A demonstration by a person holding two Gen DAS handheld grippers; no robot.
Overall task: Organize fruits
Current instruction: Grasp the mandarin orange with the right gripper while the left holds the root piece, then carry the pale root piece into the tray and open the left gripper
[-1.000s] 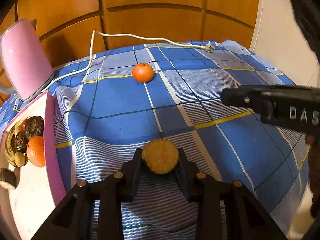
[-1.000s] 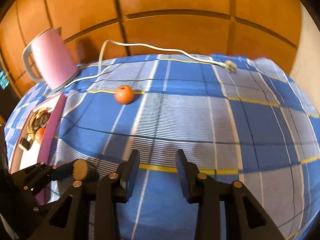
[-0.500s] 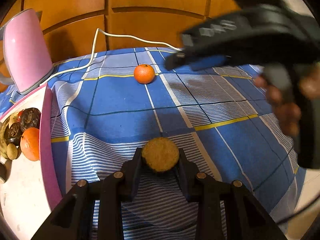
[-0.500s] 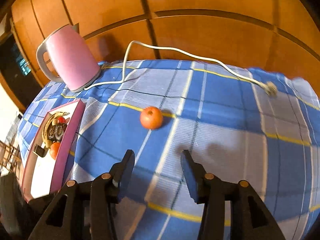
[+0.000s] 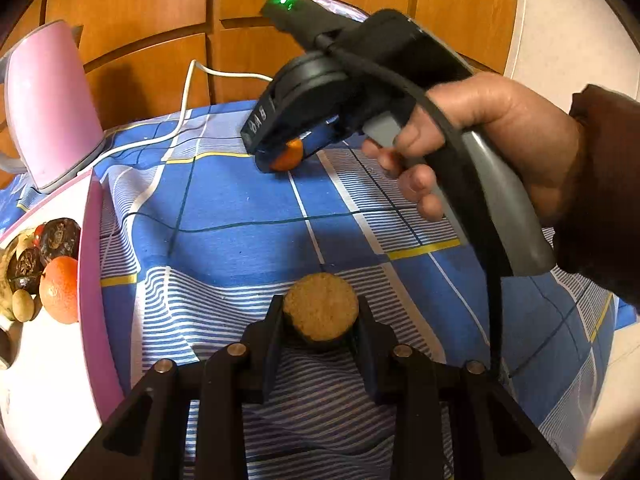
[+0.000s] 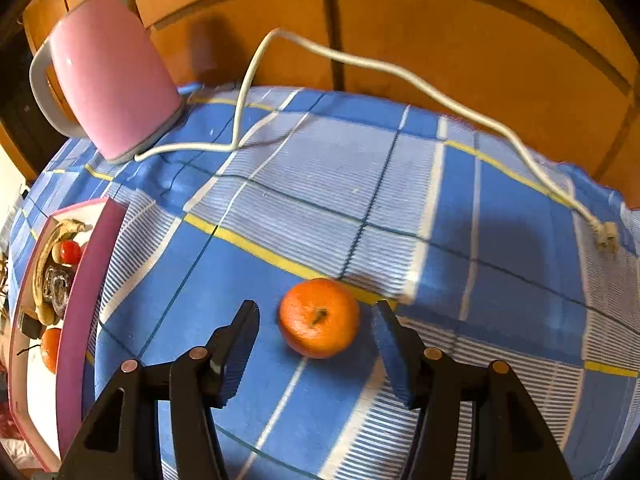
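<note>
Warm indoor light falls from above, bright enough to keep colours strong. The orange throws a soft shadow onto the blue checked cloth, and the pink kettle casts a dark one on the wooden panelling behind it. Both views bulge like a fishbowl, corners going black. The right view smears slightly along the white cord; the left stays sharp.

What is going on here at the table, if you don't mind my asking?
A person is sorting fruit with two handheld grippers. The left gripper is shut on a round brown fruit. The right gripper straddles a loose orange on the blue cloth, jaws not touching it. Other fruit lies in the pink tray.
</note>
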